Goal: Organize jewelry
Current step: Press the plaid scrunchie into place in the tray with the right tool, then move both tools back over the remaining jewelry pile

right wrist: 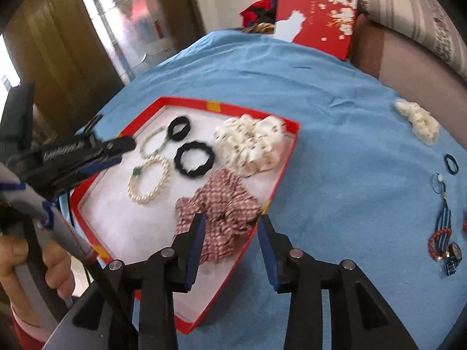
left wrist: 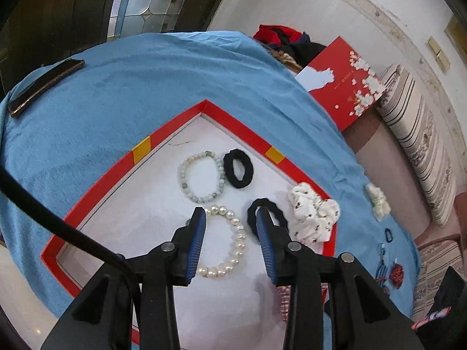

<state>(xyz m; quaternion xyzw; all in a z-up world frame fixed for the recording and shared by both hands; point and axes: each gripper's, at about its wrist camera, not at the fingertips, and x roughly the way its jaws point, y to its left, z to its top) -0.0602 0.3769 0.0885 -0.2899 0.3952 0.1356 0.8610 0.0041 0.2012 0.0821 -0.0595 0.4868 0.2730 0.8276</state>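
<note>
A red-rimmed white tray (left wrist: 175, 122) (right wrist: 287, 151) lies on the blue cloth. In it lie a pearl bracelet (left wrist: 233, 245) (right wrist: 150, 180), a pale green bead bracelet (left wrist: 186, 180) (right wrist: 149, 143), two black hair ties (left wrist: 238, 172) (left wrist: 264, 215) (right wrist: 195, 159), a white printed scrunchie (left wrist: 312, 213) (right wrist: 251, 143) and a red checked scrunchie (right wrist: 221, 213). My left gripper (left wrist: 230, 214) (right wrist: 116, 151) is open and empty above the pearl bracelet. My right gripper (right wrist: 230, 221) is open and empty above the checked scrunchie.
On the cloth right of the tray lie a cream scrunchie (right wrist: 417, 121) (left wrist: 378, 201), a small dark hair tie (right wrist: 451, 163) (left wrist: 388, 234) and a blue-and-red beaded tassel piece (right wrist: 442, 233) (left wrist: 391, 271). A phone (left wrist: 43, 86) lies far left. A red box lid (left wrist: 344, 84) (right wrist: 318, 14) stands behind.
</note>
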